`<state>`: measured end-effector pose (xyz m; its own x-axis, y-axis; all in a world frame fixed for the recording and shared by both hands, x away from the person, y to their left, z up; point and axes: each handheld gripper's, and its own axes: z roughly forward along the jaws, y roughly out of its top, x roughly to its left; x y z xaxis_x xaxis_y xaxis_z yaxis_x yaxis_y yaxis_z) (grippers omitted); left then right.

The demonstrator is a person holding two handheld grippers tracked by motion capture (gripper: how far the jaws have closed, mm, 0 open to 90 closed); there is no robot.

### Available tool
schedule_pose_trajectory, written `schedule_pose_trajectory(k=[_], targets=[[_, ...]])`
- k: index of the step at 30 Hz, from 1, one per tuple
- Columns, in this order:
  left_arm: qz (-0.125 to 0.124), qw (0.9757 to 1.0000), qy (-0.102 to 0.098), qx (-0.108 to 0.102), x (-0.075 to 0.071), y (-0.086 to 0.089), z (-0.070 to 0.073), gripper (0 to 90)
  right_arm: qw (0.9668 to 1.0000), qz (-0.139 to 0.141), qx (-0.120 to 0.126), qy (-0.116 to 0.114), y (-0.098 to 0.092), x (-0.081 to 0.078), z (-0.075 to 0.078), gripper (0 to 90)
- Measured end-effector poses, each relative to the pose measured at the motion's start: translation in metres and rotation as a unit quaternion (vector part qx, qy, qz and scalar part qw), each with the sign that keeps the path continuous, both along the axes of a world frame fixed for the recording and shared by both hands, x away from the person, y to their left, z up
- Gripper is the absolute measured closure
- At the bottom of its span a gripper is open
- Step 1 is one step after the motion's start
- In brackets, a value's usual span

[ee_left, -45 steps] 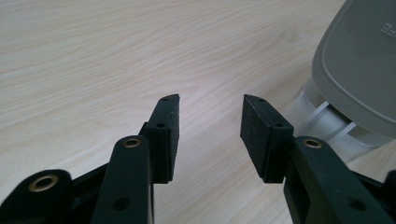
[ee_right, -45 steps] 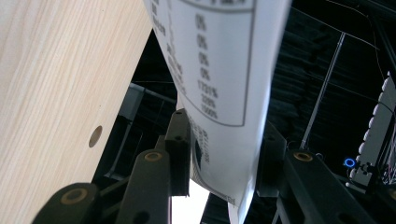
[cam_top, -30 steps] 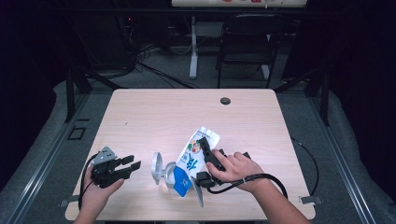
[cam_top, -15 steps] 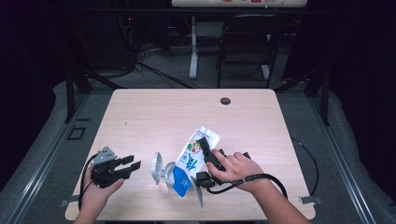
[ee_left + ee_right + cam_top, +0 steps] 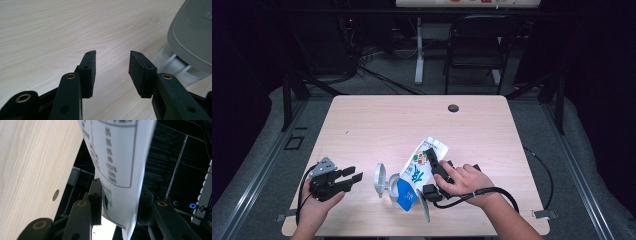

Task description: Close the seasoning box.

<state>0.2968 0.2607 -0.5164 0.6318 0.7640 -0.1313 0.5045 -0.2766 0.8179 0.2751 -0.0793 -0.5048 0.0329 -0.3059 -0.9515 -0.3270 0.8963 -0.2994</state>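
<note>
Half done at best: right gripper (image 5: 430, 170) clamped on the pouch (image 5: 418, 170) tipped over the open container (image 5: 392, 184), left gripper (image 5: 353, 175) agape, idle, lid (image 5: 379, 179) unclosed.

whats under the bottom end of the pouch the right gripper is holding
The pouch tilts with its blue lower end over an open clear container, whose grey lid stands flipped up. The pouch covers the opening, so the contents stay hidden.

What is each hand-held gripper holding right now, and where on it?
The right hand-held gripper clamps the white pouch across its middle. The left hand-held gripper is open, holding nothing.
</note>
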Motion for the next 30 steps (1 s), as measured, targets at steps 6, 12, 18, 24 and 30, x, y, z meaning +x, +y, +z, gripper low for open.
schedule_pose_trajectory(k=[6, 12, 18, 24, 30], targets=[[0.000, 1.0000, 0.000, 0.000, 0.0001, -0.0001, -0.0002, 57.8, 0.9999, -0.002, 0.009, 0.005, -0.0007, -0.0005, -0.0012, 65.5], [0.001, 1.0000, 0.001, 0.002, 0.0000, 0.0001, 0.0000, 57.8, 0.9997, 0.002, 0.020, 0.012, -0.0016, -0.0003, -0.0032, 65.5], [0.000, 1.0000, 0.001, 0.002, 0.0002, 0.0000, -0.0004, 57.8, 0.9994, -0.007, 0.025, 0.022, -0.0015, -0.0019, -0.0035, 65.6], [-0.001, 1.0000, 0.002, 0.002, 0.0003, -0.0001, -0.0006, 57.8, 0.9982, -0.001, 0.047, 0.038, -0.0028, -0.0007, -0.0055, 65.6], [-0.001, 1.0000, 0.002, 0.001, 0.0003, -0.0002, -0.0007, 57.8, 0.9980, -0.014, 0.047, 0.040, -0.0036, -0.0028, -0.0069, 65.7]])
